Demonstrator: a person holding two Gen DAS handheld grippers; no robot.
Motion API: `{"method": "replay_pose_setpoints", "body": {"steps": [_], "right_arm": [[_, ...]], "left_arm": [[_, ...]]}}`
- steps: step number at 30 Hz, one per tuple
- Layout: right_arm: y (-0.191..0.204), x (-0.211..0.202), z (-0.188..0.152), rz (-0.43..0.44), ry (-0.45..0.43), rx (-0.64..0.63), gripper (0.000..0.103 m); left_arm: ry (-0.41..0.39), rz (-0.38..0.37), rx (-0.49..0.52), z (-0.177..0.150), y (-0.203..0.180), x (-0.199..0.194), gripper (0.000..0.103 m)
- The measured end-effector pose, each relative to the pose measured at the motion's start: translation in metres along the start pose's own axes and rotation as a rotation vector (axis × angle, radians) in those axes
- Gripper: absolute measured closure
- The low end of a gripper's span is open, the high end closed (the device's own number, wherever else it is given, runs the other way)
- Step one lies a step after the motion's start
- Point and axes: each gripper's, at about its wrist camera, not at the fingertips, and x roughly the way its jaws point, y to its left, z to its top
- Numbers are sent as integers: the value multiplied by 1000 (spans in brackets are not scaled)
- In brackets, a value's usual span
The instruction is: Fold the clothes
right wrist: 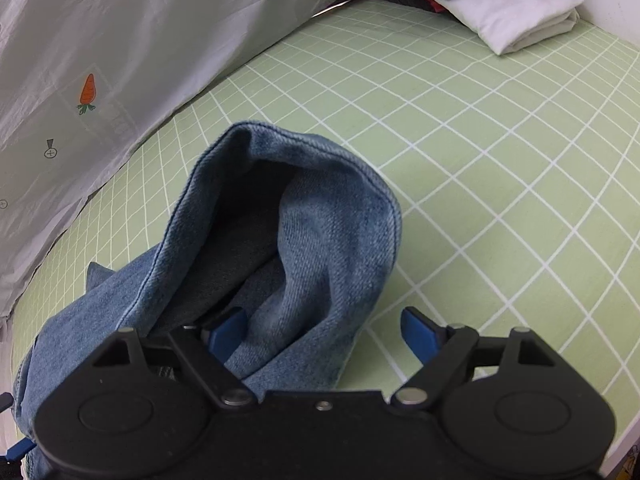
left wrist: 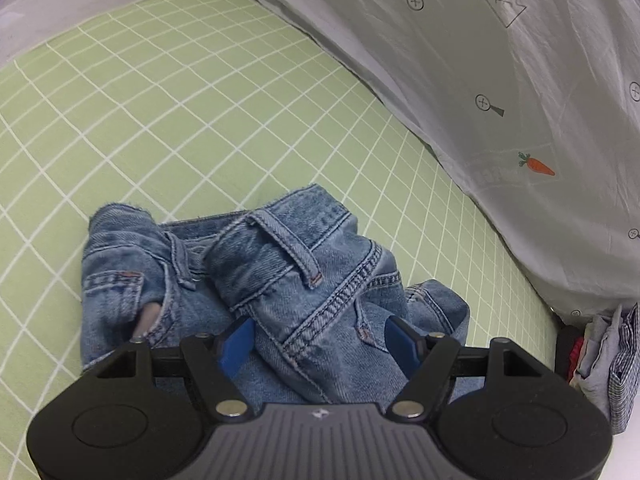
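We saw the bed (left wrist: 180,92), green with a white grid, bounded along one edge by a grey printed sheet (left wrist: 500,80), with a stack of folded clothes (right wrist: 516,12) at its far corner. The jeans (left wrist: 256,276) lay bunched mid-bed, their long axis running from waistband to leg end. Our left gripper (left wrist: 320,344) stood open astride the waistband; our right gripper (right wrist: 324,336) stood open over the leg hem (right wrist: 328,216), the denim lying between its spread fingers, neither one clamped yet.
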Motion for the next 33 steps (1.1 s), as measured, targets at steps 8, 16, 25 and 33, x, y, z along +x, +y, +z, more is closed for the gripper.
{"method": "replay_pose_setpoints", "body": {"steps": [8,16,25,33], "right_arm": [[16,3,40,1,-171,5,96],[147,3,151,60,-412,-423,95],[200,47,127,93,-270,-438,31],[183,60,50,60,-72,-431,22]], "left_arm": [[-88,5,22,45,12,23,92],[-337,93,79,137,-9,5,93],[-295,218,45,166,14,35,38],[-100,308,171,67,39,28,32]]}}
